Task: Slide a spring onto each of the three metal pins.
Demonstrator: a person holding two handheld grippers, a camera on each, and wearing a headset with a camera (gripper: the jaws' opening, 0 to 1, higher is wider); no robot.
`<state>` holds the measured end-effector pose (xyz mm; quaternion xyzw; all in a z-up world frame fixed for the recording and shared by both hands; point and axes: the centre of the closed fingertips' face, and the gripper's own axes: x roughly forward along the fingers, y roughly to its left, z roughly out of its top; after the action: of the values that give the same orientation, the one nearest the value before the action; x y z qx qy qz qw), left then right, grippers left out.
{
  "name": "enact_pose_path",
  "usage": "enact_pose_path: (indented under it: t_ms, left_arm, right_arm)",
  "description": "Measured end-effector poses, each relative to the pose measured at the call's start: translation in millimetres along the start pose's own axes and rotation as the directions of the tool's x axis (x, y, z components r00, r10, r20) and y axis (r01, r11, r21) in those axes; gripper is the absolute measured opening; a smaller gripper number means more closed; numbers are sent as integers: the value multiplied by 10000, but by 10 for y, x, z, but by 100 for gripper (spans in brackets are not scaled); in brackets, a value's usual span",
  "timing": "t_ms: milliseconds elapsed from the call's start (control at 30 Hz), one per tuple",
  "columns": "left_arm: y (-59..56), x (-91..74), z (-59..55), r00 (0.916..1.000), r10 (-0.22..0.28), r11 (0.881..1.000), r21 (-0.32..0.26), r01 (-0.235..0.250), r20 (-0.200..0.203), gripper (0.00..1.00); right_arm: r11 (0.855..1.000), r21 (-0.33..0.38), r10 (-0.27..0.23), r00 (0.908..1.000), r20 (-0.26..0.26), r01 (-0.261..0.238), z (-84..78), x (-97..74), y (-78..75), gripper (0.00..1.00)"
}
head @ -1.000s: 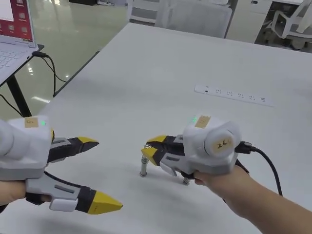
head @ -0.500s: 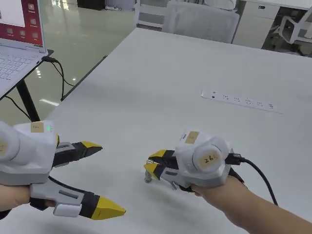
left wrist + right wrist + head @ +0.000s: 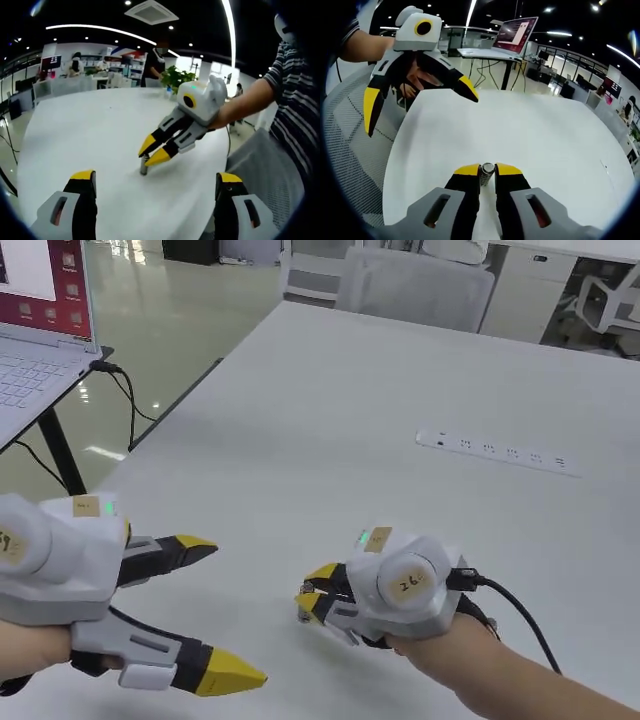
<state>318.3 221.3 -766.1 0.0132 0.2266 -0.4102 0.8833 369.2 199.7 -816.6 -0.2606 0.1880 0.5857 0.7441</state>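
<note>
A metal pin (image 3: 304,614) (image 3: 144,168) stands upright on the white table (image 3: 330,420), just under my right gripper (image 3: 312,595) (image 3: 151,155). In the right gripper view a coiled grey spring (image 3: 486,174) sits between the yellow tips, and the right gripper (image 3: 486,170) is shut on it. My left gripper (image 3: 215,612) (image 3: 420,107) hovers to the left of the pin, jaws wide apart and empty. In the left gripper view its two tips frame the pin, with the left gripper (image 3: 155,176) open.
A white power strip (image 3: 495,452) lies at the far right of the table. A laptop (image 3: 30,320) sits on a stand beyond the left edge, with a cable (image 3: 125,400) hanging from it. Office chairs (image 3: 415,280) stand behind the far edge.
My right gripper has come lower, so less of the pin shows under its tips. A second pin seen beneath the right gripper earlier is now hidden. The left gripper stays open.
</note>
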Motion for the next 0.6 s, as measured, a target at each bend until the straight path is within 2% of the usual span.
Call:
enact_pose_path:
  t_ms: [267, 400, 600]
  left_arm:
    - [-18, 37, 50, 10000, -33, 10000, 50, 32, 92, 96]
    - [-22, 43, 100, 9998, -34, 10000, 86, 32, 194, 96]
    - [-45, 75, 146, 9996, -63, 9999, 142, 59, 273, 95]
  right_arm:
    - [9998, 209, 4, 9993, 361, -12, 123, -75, -7, 12]
    - [9994, 326, -82, 9978, 663, 61, 207, -176, -9, 13]
    - [9978, 597, -329, 9948, 963, 272, 222, -381, -44, 15]
